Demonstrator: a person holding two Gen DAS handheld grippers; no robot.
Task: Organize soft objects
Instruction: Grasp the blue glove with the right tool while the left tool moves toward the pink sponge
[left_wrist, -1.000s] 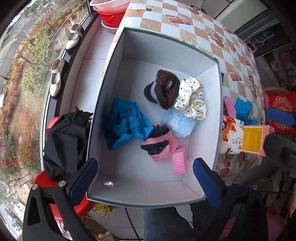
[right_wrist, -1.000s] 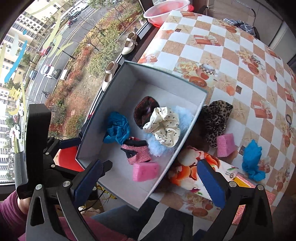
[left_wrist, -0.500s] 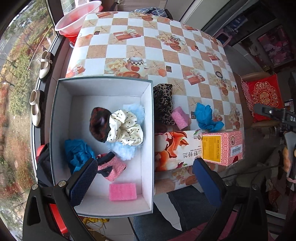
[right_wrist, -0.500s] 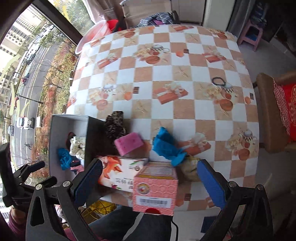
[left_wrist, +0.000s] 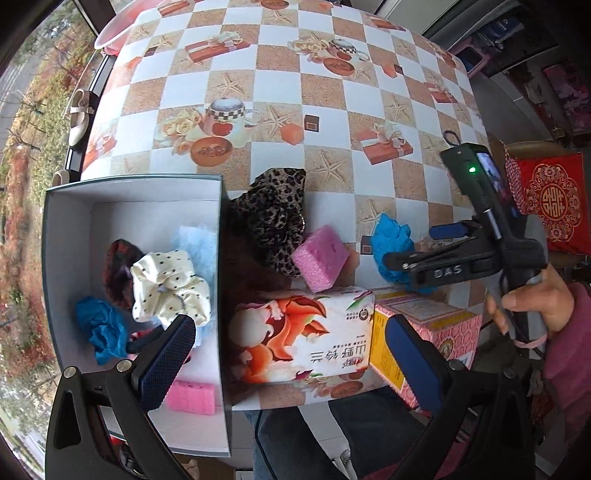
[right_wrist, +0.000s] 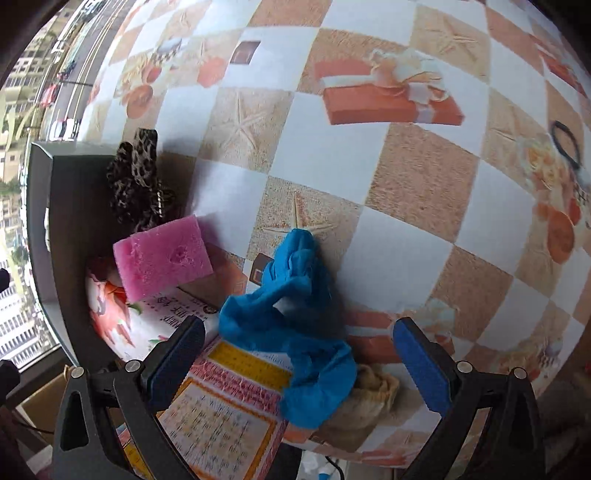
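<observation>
The crumpled blue cloth (right_wrist: 295, 332) lies on the checkered surface (right_wrist: 406, 184), between the wide-spread right tongs (right_wrist: 297, 363), touching neither pad. The left tongs (left_wrist: 288, 358) are wide too, holding nothing. The right tool reads "DAS".

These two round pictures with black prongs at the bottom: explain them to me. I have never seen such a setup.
No robot here: a person holds a two-finger gripper in each hand, each carrying a fisheye camera that looks along its fingers.

The left wrist view shows the left gripper, open and empty, above a grey box that holds soft items such as a dotted scrunchie. The right gripper appears there too, in the person's hand.

The right wrist view shows the right gripper, open, with a blue cloth between its fingers, not gripped.

On the checkered table also lie a pink sponge, a leopard-print cloth and two cartons.
</observation>
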